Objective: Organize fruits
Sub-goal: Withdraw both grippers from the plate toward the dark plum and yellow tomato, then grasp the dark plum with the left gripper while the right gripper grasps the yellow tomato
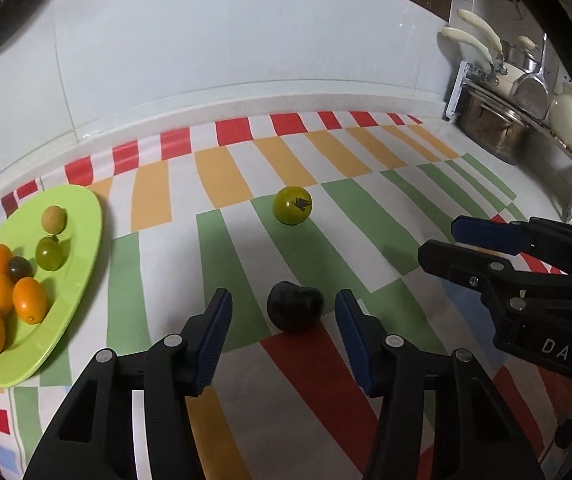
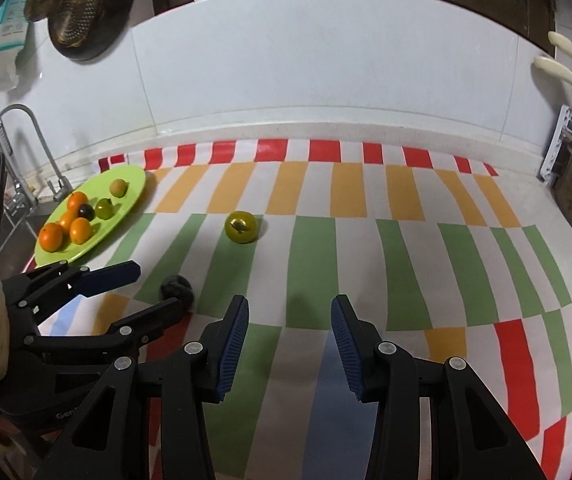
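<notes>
The left claw [image 1: 284,336] is hovering with fingers spread apart around a dark fruit [image 1: 295,306] lying on the striped desk cloth [image 1: 366,208], not gripping it. The right claw [image 2: 290,340] is gaping empty just beside. Farther out, a green tomato [image 1: 292,205] is sitting alone; the green plate [image 1: 82,216] is holding the other fruits at left.

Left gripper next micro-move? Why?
Probably ease the left gripper forward and down, then close on the dark fruit. Its jaws are open, and the fruit sits on the cloth just ahead, roughly centred. The green tomato lies farther off; the green plate already holds the rest.
</notes>
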